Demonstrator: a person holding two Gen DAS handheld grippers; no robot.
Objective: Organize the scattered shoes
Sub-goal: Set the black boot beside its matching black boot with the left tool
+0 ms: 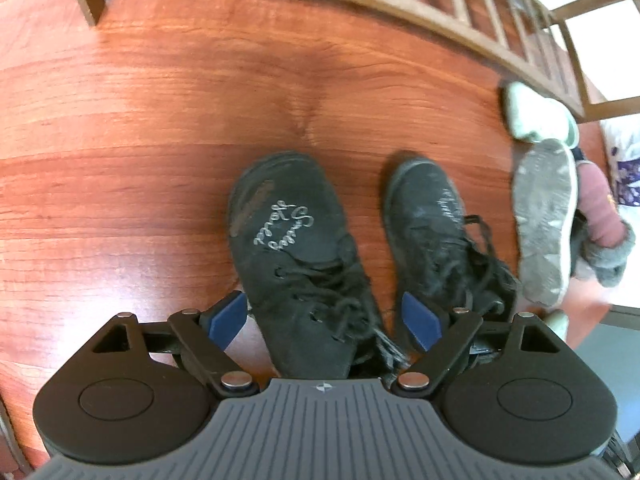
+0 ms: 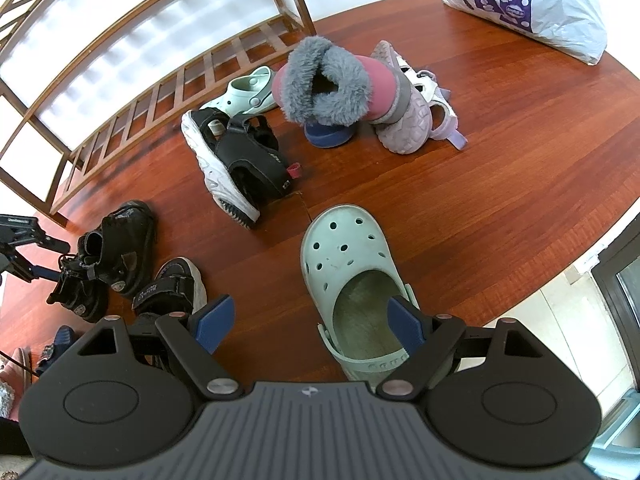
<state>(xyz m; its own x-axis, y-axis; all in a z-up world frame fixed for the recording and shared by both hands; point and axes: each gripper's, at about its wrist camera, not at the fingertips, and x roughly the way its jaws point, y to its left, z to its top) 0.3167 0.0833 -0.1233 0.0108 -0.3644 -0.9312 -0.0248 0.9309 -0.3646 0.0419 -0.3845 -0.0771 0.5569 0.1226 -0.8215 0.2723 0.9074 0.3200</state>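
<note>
Shoes lie scattered on the floor (image 2: 460,200) before the rack (image 2: 160,92). Left hand-held gripper (image 1: 326,316) is spread around a black lace-up shoe (image 1: 296,256); right hand-held gripper (image 2: 308,320) is spread, mint clog (image 2: 348,264) at 1 o'clock. Closing on each seems next.

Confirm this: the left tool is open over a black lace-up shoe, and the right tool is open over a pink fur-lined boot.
One part is wrong. The right tool is open over a mint green clog, not the pink fur-lined boot, which lies farther off near the rack; the right wrist view shows this. The left tool is indeed open over a black lace-up shoe.
</note>
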